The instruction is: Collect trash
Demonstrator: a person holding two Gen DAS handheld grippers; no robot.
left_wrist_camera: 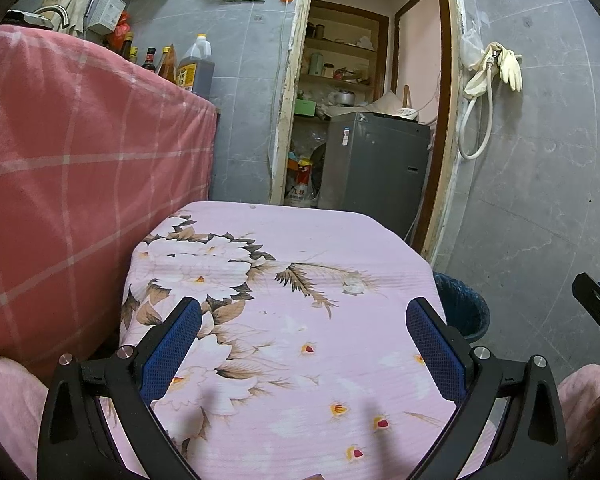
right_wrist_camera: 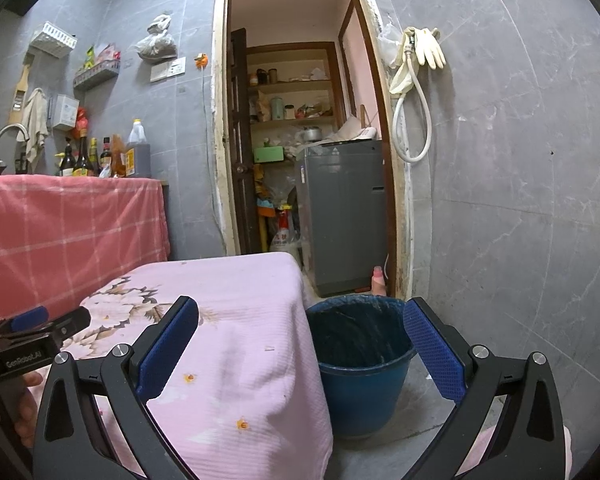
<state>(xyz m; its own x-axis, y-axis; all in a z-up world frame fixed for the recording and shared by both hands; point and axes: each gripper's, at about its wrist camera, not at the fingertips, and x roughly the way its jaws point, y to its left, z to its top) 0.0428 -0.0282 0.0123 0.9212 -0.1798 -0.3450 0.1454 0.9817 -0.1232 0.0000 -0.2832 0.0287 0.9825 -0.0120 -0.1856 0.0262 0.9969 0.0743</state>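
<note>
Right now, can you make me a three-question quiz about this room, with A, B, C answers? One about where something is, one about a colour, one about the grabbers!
1. Where is the bucket?
A. on the floor beside the pink flowered table
B. on top of the table
C. on a shelf

2. What colour are the gloves hanging on the wall?
A. red
B. pale cream
C. black

3. How are the left gripper and right gripper?
A. both shut
B. each holding trash
C. both open and holding nothing

Answers: 1 A, it stands on the floor at the table's edge. 2 B, they look pale cream. 3 C, their fingers stand wide apart with nothing between.
</note>
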